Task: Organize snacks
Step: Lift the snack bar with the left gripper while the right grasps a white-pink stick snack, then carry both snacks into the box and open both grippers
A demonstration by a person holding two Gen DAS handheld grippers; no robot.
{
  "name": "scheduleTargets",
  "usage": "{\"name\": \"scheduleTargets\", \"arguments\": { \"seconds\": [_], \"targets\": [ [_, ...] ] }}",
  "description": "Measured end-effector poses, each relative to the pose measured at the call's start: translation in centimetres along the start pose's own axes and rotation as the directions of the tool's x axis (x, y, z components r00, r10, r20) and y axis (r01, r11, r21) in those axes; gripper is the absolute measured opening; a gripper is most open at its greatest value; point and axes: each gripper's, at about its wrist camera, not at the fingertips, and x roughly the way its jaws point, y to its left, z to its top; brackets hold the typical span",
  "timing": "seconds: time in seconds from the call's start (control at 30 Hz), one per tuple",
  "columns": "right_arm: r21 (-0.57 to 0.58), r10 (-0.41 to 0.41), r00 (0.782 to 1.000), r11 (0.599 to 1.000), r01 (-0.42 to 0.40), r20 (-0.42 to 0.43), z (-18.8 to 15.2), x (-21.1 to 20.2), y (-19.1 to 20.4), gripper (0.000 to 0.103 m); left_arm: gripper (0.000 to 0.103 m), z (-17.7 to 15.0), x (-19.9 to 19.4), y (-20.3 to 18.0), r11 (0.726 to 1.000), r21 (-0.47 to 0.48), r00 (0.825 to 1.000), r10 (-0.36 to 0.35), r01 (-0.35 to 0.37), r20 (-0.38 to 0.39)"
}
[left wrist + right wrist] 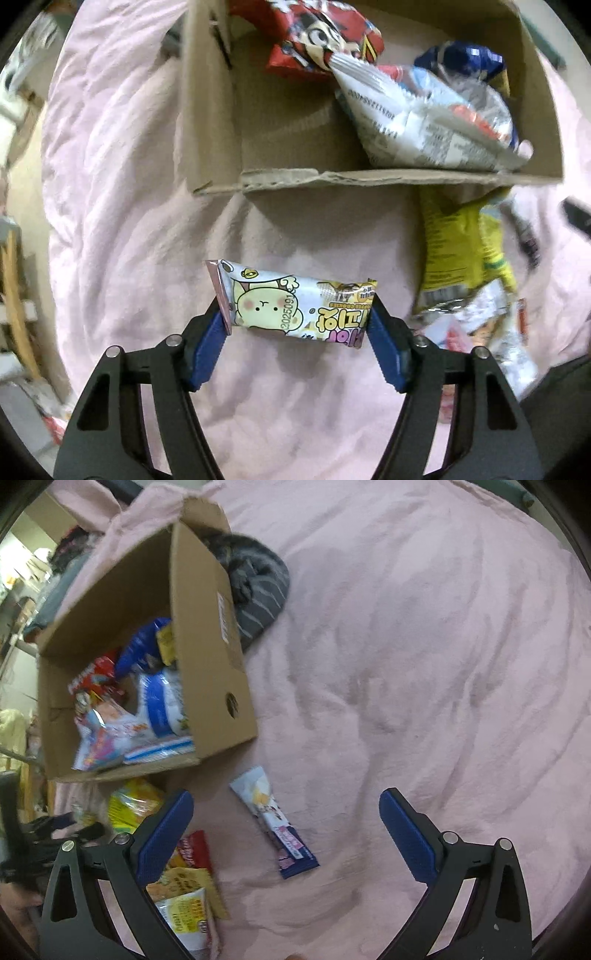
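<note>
My left gripper (297, 314) is shut on a small snack packet (295, 302) with a yellow cartoon animal, held above the pink blanket just short of the cardboard box (295, 181). The box holds a red bag (317, 37), a white bag (424, 122) and a blue bag (465, 59). My right gripper (286, 812) is open and empty above the blanket. A long blue-and-white snack stick (273, 816) lies between its fingers. The box also shows in the right wrist view (218, 686), with several bags inside.
A yellow bag (458, 251) and other packets (491, 332) lie loose to the right of the box front. In the right wrist view, a yellow packet (133, 805), a red packet (194, 853) and a white packet (188, 915) lie lower left. A grey striped cloth (258, 587) lies behind the box.
</note>
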Motion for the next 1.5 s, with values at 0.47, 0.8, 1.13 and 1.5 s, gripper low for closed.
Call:
{"name": "scheduleTargets", "arguments": {
  "seconds": [0.47, 0.8, 1.13, 1.5],
  "targets": [
    [-0.2, -0.135, 0.979, 0.974, 0.103, -0.151, -1.3, 5.4, 3.3, 0.048, 0.068, -0.2, -1.0, 1.0, 1.0, -0.029, 1.0, 0.0, 0.001, 0.026],
    [-0.158, -0.09, 0.993, 0.985, 0.076, -0.082, -2.0, 2.7, 1.6, 0.02, 0.068, -0.2, -1.1, -0.2, 0.999, -0.035, 0.998, 0.017, -0.016, 0.055],
    [0.013, -0.034, 0.994, 0.999, 0.033, 0.108, -1.4, -4.6, -2.1, 0.02, 0.068, -1.2, -3.0, 1.8, 0.989, -0.144, 0.994, 0.038, -0.024, 0.1],
    [-0.002, 0.085, 0.933, 0.996, -0.09, 0.351, -0.6, -9.1, -0.3, 0.02, 0.068, -3.1, -7.2, 3.4, 0.97, -0.244, 0.969, 0.076, -0.017, 0.236]
  ]
}}
